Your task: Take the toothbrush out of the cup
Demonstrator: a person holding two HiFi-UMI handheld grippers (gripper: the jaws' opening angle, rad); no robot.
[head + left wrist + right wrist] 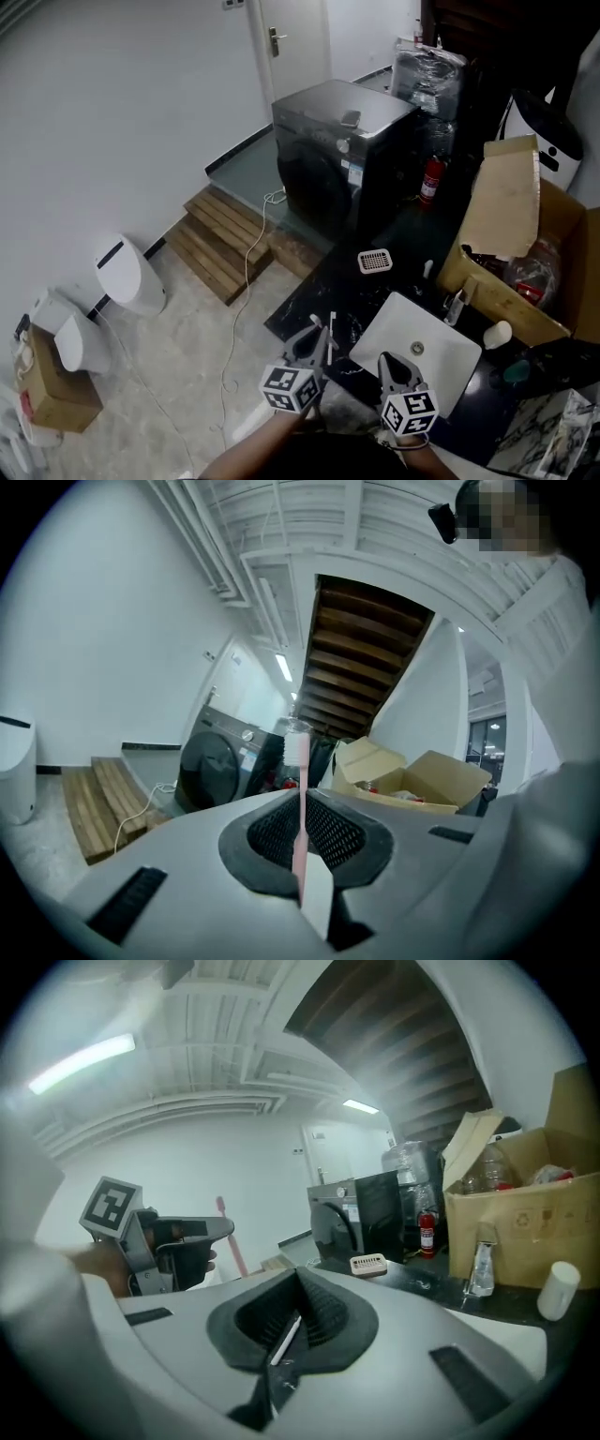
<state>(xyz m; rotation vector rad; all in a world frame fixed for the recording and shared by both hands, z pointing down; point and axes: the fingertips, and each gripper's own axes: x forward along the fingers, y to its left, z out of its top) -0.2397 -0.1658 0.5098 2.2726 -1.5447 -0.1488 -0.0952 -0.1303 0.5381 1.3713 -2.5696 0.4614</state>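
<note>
A pink toothbrush [302, 799] stands upright between the jaws of my left gripper [302, 855], bristle head [297, 742] on top. The left gripper [314, 342] is shut on its handle, above the dark counter's front edge. In the right gripper view the brush [230, 1241] pokes up from the left gripper [178, 1246]. My right gripper [394, 367] hangs over the near corner of the white sink [375, 328]; its jaws [291, 1330] are shut with nothing held. A small white cup-like cylinder [498, 334] stands right of the sink; I cannot tell if it is the cup.
A faucet [457, 305] rises behind the sink. An open cardboard box [525, 244] fills the counter's right side. Farther back are a white slotted dish [375, 261], a dark washing machine [342, 150] and a red fire extinguisher [431, 180]. A toilet [127, 272] stands at the left.
</note>
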